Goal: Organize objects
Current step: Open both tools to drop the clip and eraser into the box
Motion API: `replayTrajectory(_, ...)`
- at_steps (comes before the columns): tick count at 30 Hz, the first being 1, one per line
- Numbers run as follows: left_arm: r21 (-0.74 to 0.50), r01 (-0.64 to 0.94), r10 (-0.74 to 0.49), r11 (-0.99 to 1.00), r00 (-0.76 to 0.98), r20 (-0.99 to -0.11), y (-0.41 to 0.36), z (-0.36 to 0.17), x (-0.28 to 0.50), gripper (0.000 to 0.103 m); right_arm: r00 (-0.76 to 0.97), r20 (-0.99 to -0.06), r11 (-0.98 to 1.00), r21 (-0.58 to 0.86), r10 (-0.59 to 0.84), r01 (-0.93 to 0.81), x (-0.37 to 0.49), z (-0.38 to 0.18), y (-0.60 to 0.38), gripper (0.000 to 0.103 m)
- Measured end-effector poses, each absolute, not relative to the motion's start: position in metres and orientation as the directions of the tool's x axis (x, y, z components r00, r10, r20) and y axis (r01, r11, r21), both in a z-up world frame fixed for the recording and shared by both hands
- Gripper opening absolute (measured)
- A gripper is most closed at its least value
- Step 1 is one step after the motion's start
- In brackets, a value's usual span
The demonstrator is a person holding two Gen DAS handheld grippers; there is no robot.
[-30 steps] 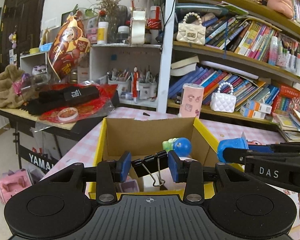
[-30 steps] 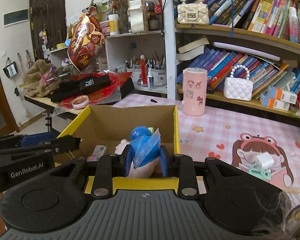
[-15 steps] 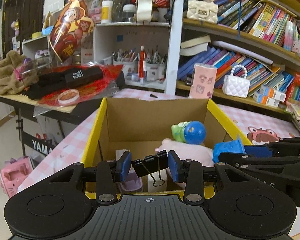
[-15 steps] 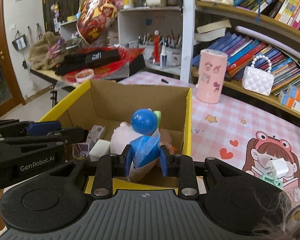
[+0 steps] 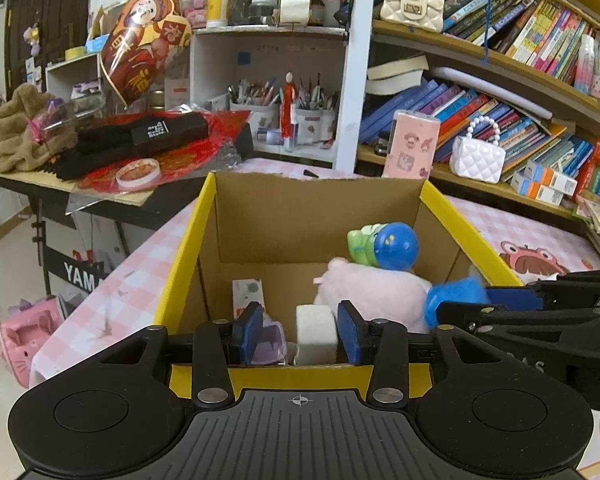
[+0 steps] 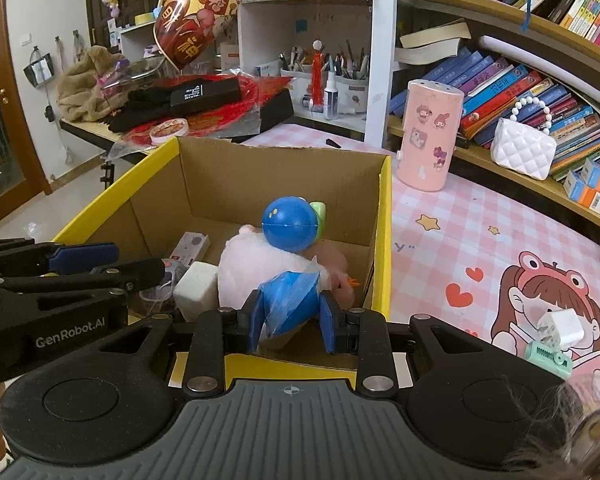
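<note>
Cardboard box [image 6: 384,216] already holds several toys; left gripper [image 5: 300,334] gapes empty, right gripper [image 6: 292,320] clamps a blue wrapped item [image 6: 290,300], while a charger [image 6: 560,330] waits outside on the right.

You had a yellow-edged brown box [image 5: 188,248], a pink plush [image 6: 256,268], a blue ball [image 6: 290,228] and a pink-checked counter [image 6: 440,248]

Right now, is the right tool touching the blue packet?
Touching. The right wrist view shows the right tool with both pads pressed against the blue packet, holding it above the cardboard box.
</note>
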State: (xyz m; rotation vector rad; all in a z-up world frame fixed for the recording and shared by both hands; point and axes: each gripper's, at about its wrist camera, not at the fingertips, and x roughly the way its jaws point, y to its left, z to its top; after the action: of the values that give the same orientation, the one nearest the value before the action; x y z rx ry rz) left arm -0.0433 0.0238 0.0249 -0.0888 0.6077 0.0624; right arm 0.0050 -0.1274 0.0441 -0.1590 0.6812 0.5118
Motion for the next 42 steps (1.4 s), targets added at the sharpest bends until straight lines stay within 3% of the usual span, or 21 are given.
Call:
replayTrajectory(7, -0.052, -0.072, 0.033, 0.996, 0.845, -0.533, 0.023, 0.035, -0.053, 0.05, 0.682, -0.618, 0.874, 0.017, 0.392, -0.487, -0.002, 0.05, -0.127, 0.034)
replayTrajectory(14, -0.049, -0.071, 0.036, 0.996, 0.857, -0.514, 0.024, 0.045, -0.064, 0.07, 0.718, -0.579, 0.885, 0.015, 0.387, -0.465, -0.016, 0.064, -0.131, 0.037)
replayTrajectory(18, -0.054, -0.064, 0.028, 0.996, 0.861, -0.507, 0.026, 0.05, -0.072, 0.075, 0.747, -0.552, 0.9, 0.016, 0.371, -0.435, -0.028, 0.072, -0.136, 0.04)
replayTrajectory(27, -0.059, -0.045, 0.01, 0.997, 0.869, -0.494, 0.025, 0.052, -0.093, 0.082, 0.77, -0.555, 0.931, 0.023, 0.314, -0.363, -0.059, 0.073, -0.149, 0.043)
replayTrajectory(42, -0.025, 0.044, -0.05, 0.999, 0.84, -0.54, 0.009, 0.037, -0.13, 0.09, 0.78, -0.59, 0.97, 0.023, 0.209, -0.243, -0.117, 0.053, -0.167, 0.057)
